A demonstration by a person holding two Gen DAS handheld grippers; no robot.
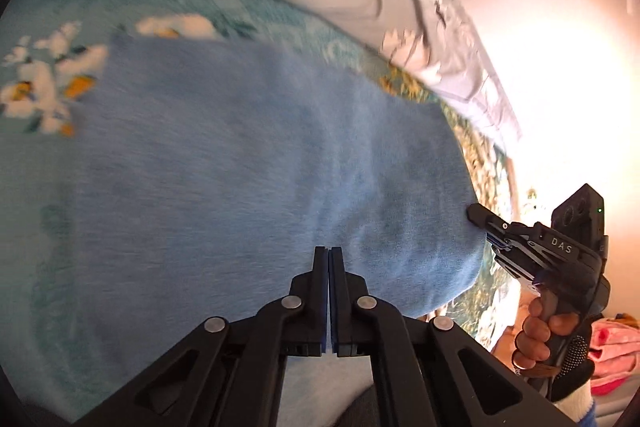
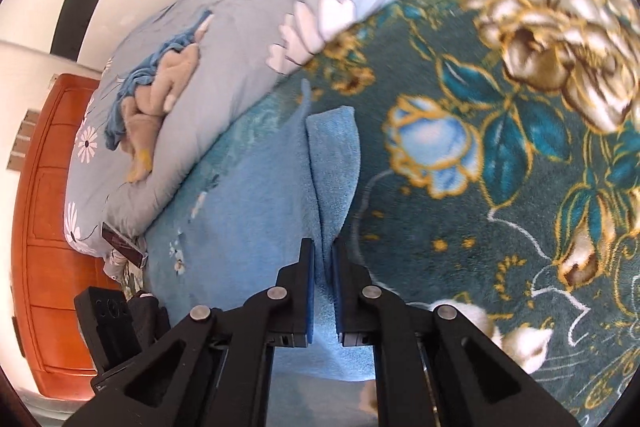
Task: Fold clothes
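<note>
Pinching the soft, floppy blue fleece (image 1: 260, 155) by its near edge, both the left gripper (image 1: 328, 255) and right gripper (image 2: 323, 247) were clamped on it beside the quilt (image 2: 192, 67).

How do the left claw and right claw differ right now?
Left claw: fingers pressed flush, only a thin seam between them, at the blue cloth's near edge. Right claw: a clear gap between the fingers, filled by a bunched fold of cloth, at its side edge beside the dark floral blanket. Shared: both black with blue pads, both shut on the same cloth.
</note>
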